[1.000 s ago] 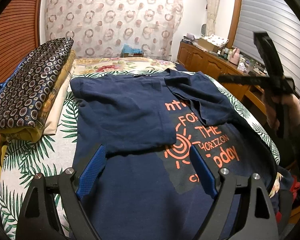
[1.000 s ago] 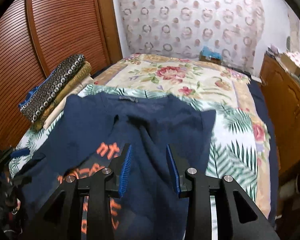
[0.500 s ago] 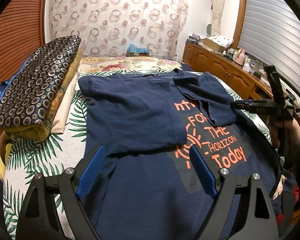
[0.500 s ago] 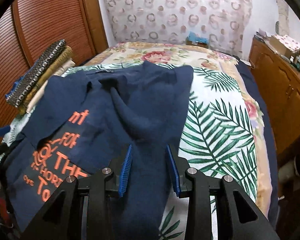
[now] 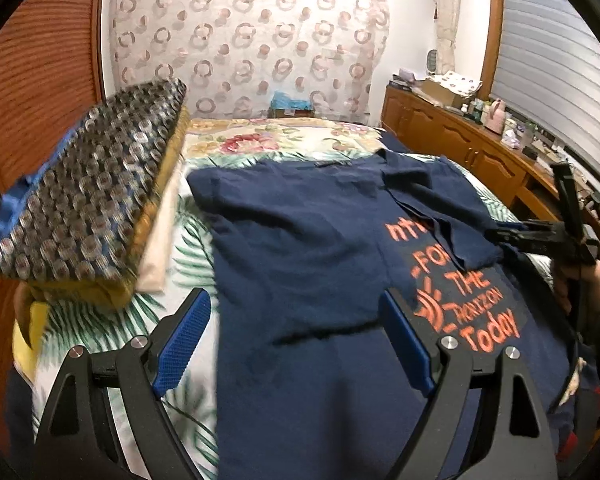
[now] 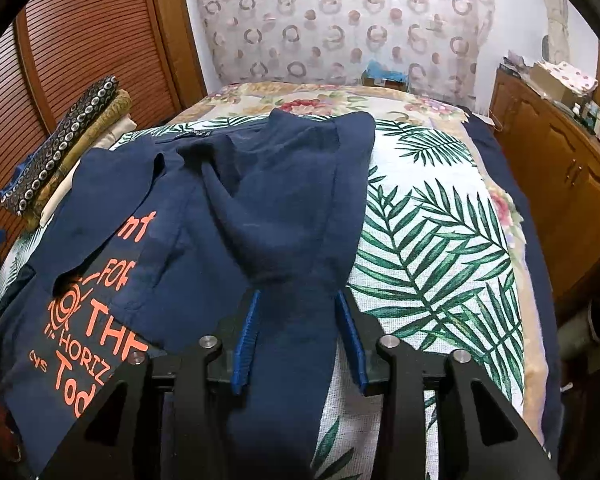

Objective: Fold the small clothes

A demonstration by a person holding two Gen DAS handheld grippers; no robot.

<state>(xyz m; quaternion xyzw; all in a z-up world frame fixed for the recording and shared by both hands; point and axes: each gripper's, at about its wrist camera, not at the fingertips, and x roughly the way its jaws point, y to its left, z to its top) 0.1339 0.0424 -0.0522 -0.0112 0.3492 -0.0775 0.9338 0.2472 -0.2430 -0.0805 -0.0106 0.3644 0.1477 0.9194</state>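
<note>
1. Shirt (image 5: 300, 248), navy blue with orange print, lies on the bed (image 6: 432, 240), its near part toward the person; both side parts are already turned in over the middle, so I judge the side folds are nearly done.
2. Left gripper (image 5: 296, 344) hovers above the lower body of the shirt with its jaws wide apart and nothing between them.
3. Right gripper (image 6: 300, 340) is at the right edge of the shirt. Its jaws stand partly open, and a strip of the blue cloth runs between them, but whether the pads press on it I cannot tell.
4. Sleeve (image 5: 440, 204) on the right side lies across the print with a crooked edge and deep wrinkles; in my opinion it needs smoothing first.
5. Next move, I think, is to take the bottom hem with both grippers and bring it up toward the collar. This calls for an even grip at two corners, so the soft cloth does not sag in the middle.
6. Fabric looks like thin matte cotton, limp, and it creases easily; the orange letters look flatter and a little stiffer.
7. Stack (image 5: 96, 216) of folded clothes stands at the left of the shirt, just beside it; the top piece is dark with small rings and looks shiny.
</note>
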